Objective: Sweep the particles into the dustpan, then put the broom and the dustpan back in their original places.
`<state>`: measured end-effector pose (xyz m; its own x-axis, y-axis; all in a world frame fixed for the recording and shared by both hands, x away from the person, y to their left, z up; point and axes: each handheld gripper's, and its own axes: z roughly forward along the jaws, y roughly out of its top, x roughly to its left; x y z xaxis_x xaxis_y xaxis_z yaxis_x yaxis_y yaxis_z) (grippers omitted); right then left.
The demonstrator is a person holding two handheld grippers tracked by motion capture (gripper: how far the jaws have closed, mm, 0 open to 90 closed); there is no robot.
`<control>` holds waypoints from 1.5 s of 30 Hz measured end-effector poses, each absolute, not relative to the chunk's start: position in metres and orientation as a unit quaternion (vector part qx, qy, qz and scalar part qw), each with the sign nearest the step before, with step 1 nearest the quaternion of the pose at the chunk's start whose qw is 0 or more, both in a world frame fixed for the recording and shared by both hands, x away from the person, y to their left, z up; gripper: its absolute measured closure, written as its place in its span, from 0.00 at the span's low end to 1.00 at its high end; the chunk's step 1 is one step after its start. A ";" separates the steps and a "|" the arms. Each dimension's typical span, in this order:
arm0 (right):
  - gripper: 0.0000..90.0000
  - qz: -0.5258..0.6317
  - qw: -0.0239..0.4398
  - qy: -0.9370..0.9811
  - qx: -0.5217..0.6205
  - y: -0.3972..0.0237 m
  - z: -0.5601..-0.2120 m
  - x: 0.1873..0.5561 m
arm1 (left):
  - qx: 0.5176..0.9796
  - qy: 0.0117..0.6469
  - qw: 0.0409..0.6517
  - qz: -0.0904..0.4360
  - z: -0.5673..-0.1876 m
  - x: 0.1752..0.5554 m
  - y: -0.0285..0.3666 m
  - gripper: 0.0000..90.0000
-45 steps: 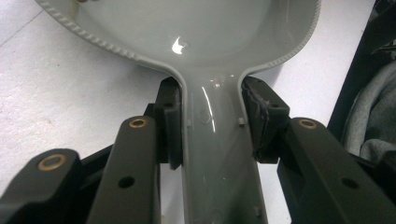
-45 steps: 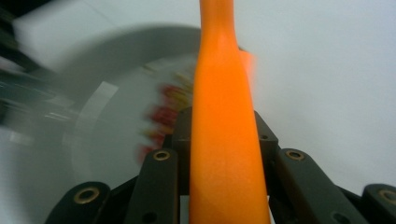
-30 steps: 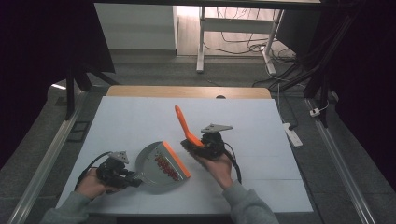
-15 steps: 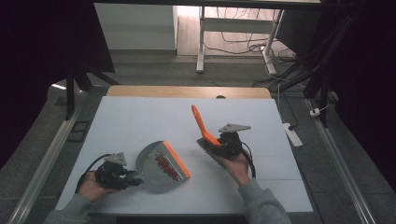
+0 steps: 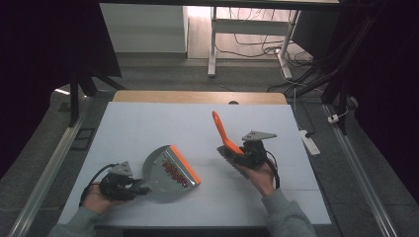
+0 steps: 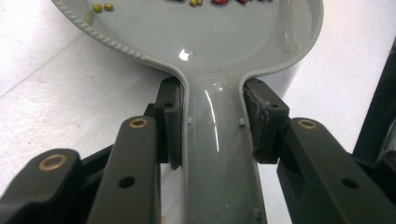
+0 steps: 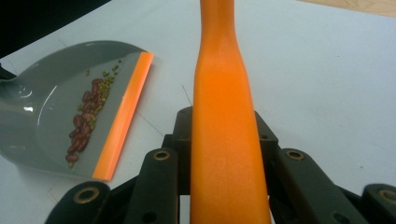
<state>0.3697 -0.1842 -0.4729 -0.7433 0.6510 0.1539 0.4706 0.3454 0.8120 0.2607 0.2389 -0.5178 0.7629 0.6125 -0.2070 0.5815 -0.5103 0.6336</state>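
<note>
The left gripper (image 5: 141, 187) sits at the near left of the table (image 5: 148, 123), its jaws clamped on the grey handle of the dustpan (image 5: 168, 173). In the left gripper view the two pads (image 6: 170, 121) press against either side of that handle, just below where it widens into the pan (image 6: 219, 32). The pan lies flat on the table, left of centre and near the person, with its orange lip (image 5: 185, 165) facing right and away. A line of red and green beans (image 5: 173, 171) lies inside it, just behind the lip; in the right gripper view the beans (image 7: 88, 116) run along the pan (image 7: 51, 112) beside the orange edge.

The right gripper (image 5: 237, 155) is to the right of centre, well apart from the pan, and its jaws are closed on an orange brush handle (image 5: 222, 131). The handle rises from the jaws and tilts up and away to the left. In the right gripper view the handle (image 7: 224, 140) runs straight up between the pads. A grey part shows under the gripper in the high view, possibly the brush head, though it is too small to tell.
</note>
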 end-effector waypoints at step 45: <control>0.79 0.463 0.065 0.814 0.344 -0.240 -0.475 0.338 | 0.753 0.506 0.409 0.101 -0.504 0.241 0.248 0.68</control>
<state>0.3376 -0.2404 -0.4752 -0.7542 0.6212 0.2128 0.5003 0.3338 0.7989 0.2407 0.2479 -0.5042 0.4679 0.8440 -0.2622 0.6788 -0.1532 0.7182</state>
